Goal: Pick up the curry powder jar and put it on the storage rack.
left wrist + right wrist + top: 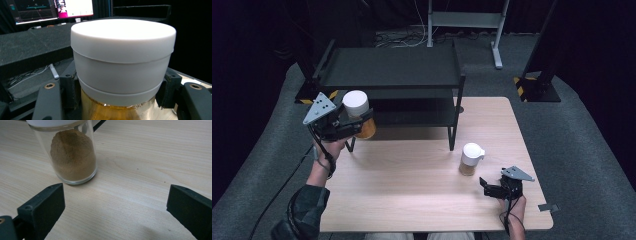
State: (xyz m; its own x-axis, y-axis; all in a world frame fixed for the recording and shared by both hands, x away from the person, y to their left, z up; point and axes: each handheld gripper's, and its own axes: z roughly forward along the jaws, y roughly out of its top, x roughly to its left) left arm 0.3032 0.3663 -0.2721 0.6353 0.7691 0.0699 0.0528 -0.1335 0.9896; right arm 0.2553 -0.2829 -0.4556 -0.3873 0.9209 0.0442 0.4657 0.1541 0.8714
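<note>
My left gripper (357, 125) is shut on a glass jar (359, 114) with a white lid and an amber filling, held in the air at the table's left edge beside the black shelf rack (392, 75). In the left gripper view the jar's white lid (122, 57) looms close, with a black jaw pressed against each side of it. A second jar (471, 159) with a white lid and brown powder stands on the wooden table (412, 190) at the right. My right gripper (484, 186) rests near the table's front right, open, with the powder jar (72, 157) just ahead of its jaws.
The two-level black rack stands at the back of the table, its legs (452, 135) on the tabletop. A metal stand (464, 20) and cables lie on the grey floor behind. Monitors (50, 10) glow far off in the left gripper view.
</note>
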